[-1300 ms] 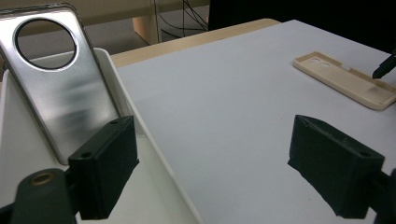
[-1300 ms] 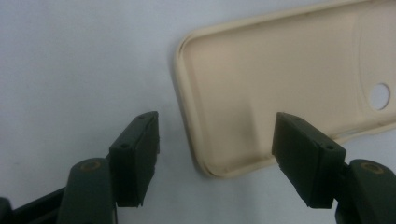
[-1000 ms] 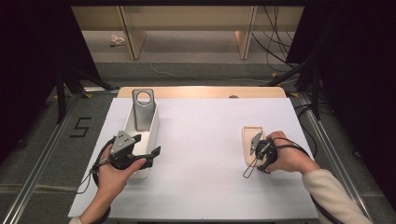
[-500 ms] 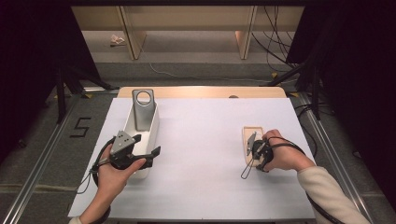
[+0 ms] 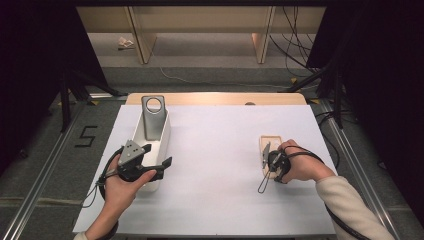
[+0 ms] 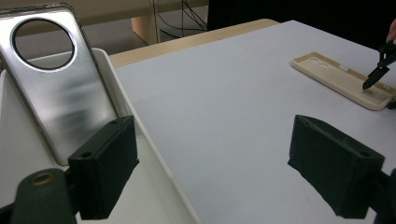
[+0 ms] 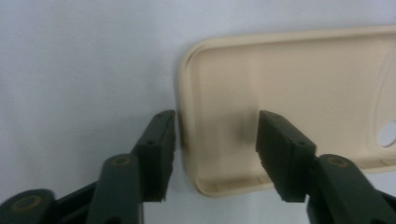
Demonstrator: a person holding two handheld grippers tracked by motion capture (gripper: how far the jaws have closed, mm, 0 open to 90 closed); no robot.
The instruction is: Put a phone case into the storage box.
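Observation:
A beige phone case point(image 5: 270, 145) lies hollow side up at the table's right point(image 7: 289, 88) point(image 6: 345, 81). My right gripper point(image 5: 265, 156) point(image 7: 215, 140) straddles the case's near end wall, one jaw outside against it, the other inside and apart from it. Its jaws have just been closing and it is still open. A silver phone case point(image 5: 152, 117) point(image 6: 60, 88) with a round hole leans upright in a white tray point(image 5: 162, 145) point(image 6: 120, 86). My left gripper point(image 5: 157, 156) point(image 6: 224, 163) hovers open over the tray's near right rim, holding nothing.
The white sheet point(image 5: 215, 150) covers a wooden tabletop point(image 5: 215, 98). Beyond the table are wooden shelf legs point(image 5: 140, 35), cables and dark stands on the floor. Broad bare sheet lies between tray and beige case.
The right gripper's jaws have drawn closer together around the beige case's near end. The left hand and its gripper have stayed put.

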